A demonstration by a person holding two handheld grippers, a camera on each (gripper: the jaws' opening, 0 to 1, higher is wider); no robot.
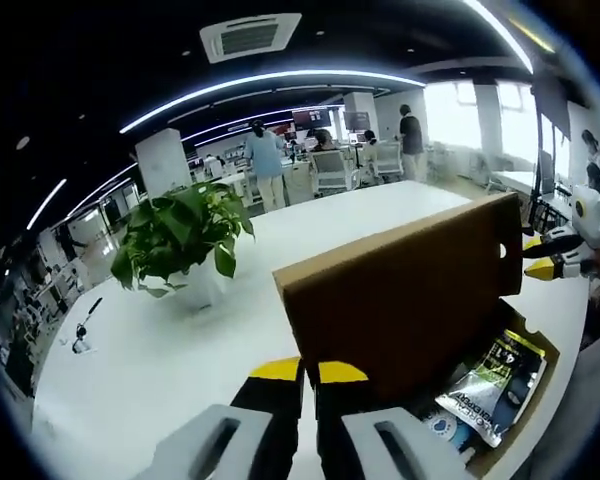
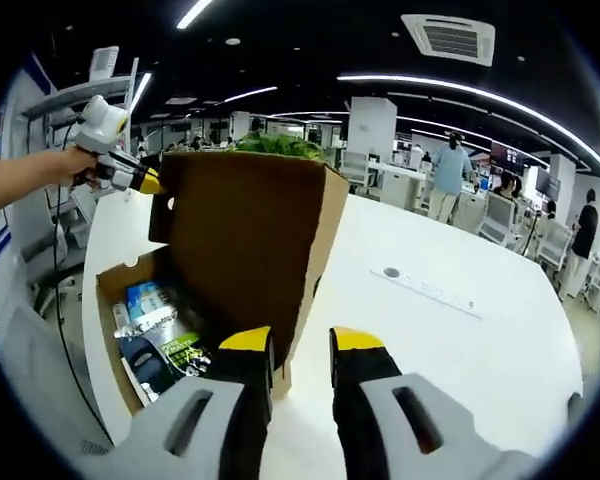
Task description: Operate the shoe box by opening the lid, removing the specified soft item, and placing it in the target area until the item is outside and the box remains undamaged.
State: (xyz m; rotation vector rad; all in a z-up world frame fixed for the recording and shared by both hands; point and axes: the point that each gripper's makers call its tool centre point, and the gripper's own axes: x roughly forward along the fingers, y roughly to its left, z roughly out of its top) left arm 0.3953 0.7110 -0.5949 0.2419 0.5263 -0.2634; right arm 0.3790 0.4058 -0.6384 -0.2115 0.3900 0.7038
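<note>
We see the shoe box [image 1: 500,400] at the lower right of the left gripper view, sitting on the white surface [image 1: 160,350] with its lid [image 1: 400,290] standing upright across the centre right. The lid's long axis runs from lower left to upper right in that frame, its brown outer face turned towards us. Inside the box lies a dark printed packet [image 1: 495,385], tilted towards the lower right corner.

In the right gripper view the box [image 2: 115,330] sits at the lower left, its long axis running away from us towards the upper left, and the lid [image 2: 245,245] rises at centre, seen partly edge-on. Here we see more of the contents: the packet [image 2: 175,350] beside a blue item [image 2: 145,300].

The left gripper [image 1: 310,372] shows 2 yellow-tipped jaws nearly closed, with a narrow gap and nothing between them, just in front of the lid. In the right gripper view it [image 2: 150,183] sits at the upper left, at the lid's top corner, in a hand [image 2: 65,165]. The right gripper [image 2: 300,345] has its jaws parted and empty, near the box's front corner; in the left gripper view it [image 1: 540,255] appears at the right edge, beside the lid's end.

A potted plant [image 1: 180,240] stands at the left of the left gripper view.
</note>
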